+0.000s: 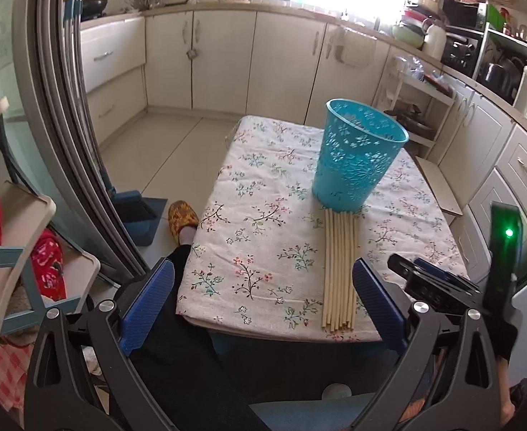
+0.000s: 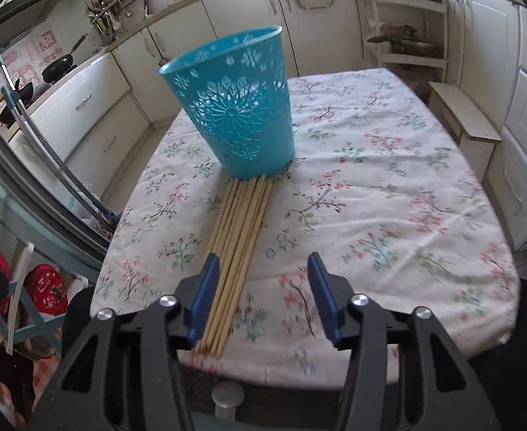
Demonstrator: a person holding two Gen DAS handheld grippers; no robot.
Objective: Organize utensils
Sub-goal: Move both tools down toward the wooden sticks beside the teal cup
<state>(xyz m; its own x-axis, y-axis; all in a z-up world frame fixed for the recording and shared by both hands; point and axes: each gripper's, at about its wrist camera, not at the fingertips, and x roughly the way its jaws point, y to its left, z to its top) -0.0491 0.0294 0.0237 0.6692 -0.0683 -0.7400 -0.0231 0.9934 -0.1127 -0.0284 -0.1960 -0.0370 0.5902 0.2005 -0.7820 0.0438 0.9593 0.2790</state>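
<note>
A bundle of several pale wooden chopsticks (image 1: 339, 269) lies flat on the floral tablecloth (image 1: 256, 237), far ends touching the base of an upright teal perforated basket (image 1: 357, 154). My left gripper (image 1: 263, 298) is open and empty above the table's near edge, its right finger beside the bundle's near end. In the right wrist view the chopsticks (image 2: 238, 248) run from the basket (image 2: 234, 107) toward me. My right gripper (image 2: 263, 294) is open, low over the cloth (image 2: 389, 197), its left finger against the bundle's near end. The right gripper's body (image 1: 439, 283) shows in the left wrist view.
Cream kitchen cabinets (image 1: 224, 61) line the far and right walls. A small wooden stool (image 2: 464, 122) stands right of the table. A glass door frame (image 1: 59, 115) and a shelf with red items (image 1: 48, 265) are at left. A slippered foot (image 1: 182, 221) rests on the floor.
</note>
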